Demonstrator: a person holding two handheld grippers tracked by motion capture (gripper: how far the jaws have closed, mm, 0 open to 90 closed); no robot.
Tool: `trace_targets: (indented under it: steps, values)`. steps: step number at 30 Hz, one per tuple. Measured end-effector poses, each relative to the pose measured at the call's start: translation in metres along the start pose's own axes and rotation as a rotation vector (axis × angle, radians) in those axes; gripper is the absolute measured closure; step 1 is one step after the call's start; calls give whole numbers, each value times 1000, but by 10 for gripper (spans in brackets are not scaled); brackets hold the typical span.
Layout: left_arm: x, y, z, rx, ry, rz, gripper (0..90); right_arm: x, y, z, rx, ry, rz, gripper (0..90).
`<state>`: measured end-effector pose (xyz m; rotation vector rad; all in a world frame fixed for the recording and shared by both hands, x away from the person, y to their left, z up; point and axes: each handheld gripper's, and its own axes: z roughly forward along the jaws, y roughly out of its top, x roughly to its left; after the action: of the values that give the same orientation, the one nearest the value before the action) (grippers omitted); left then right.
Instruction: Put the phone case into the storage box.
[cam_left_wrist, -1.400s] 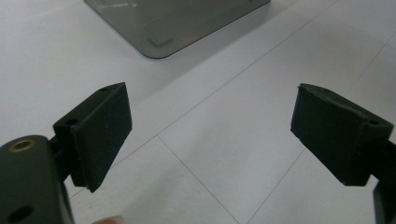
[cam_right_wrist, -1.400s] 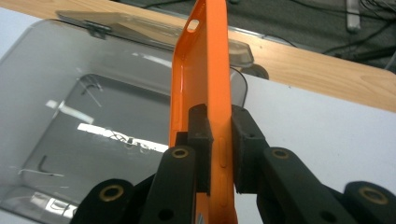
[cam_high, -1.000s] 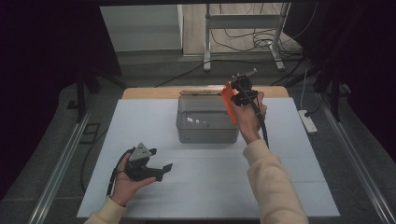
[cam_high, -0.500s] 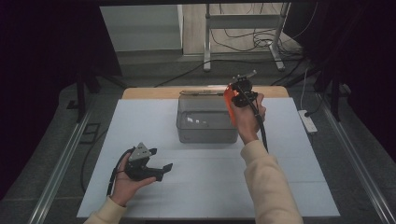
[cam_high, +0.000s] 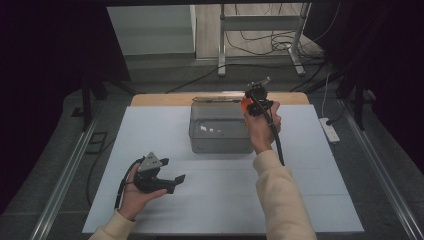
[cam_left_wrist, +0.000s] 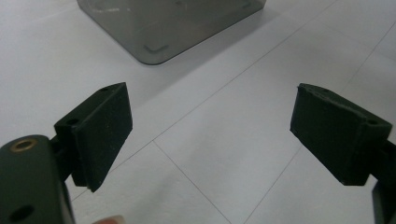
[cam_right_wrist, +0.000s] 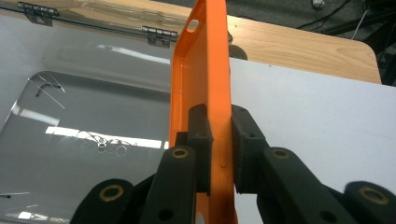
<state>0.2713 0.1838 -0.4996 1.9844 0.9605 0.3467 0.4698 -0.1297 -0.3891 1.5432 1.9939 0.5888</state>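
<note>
The orange phone case (cam_right_wrist: 205, 70) is clamped edge-on in the right gripper (cam_right_wrist: 219, 140), held above the right rim of the clear box (cam_high: 220, 131). The left gripper (cam_left_wrist: 210, 135), jaws wide and empty, hovers near-left over the white table (cam_high: 310, 200).

I see a thin orange plastic phone case (cam_right_wrist: 205, 79) standing on edge, upright. It sits above the right rim of the clear plastic box (cam_high: 220, 131), whose hinged lid lies open.
</note>
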Motion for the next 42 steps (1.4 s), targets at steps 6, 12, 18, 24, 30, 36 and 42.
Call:
trace_targets:
  steps: [6, 12, 18, 24, 30, 36, 42]
  values:
    - [0, 0, 1, 4, 3, 2, 127, 4, -1, 5, 11, -15, -11, 800]
    - [0, -1, 1, 8, 5, 5, 127, 7, -3, 9, 17, -15, -11, 800]
    - [1, -1, 1, 8, 5, 4, 128, 8, -4, 14, 28, -20, -7, 800]
    - [0, -1, 1, 8, 5, 4, 127, 8, -6, 18, 39, -34, -12, 800]
    - [0, -1, 1, 9, 6, 4, 128, 9, -9, 23, 43, -47, -9, 800]
    - [0, -1, 1, 10, 8, 6, 128, 11, -10, 25, 51, -53, -13, 800]
    - [0, -1, 1, 12, 9, 7, 128, 12, -12, 30, 60, -54, -14, 800]
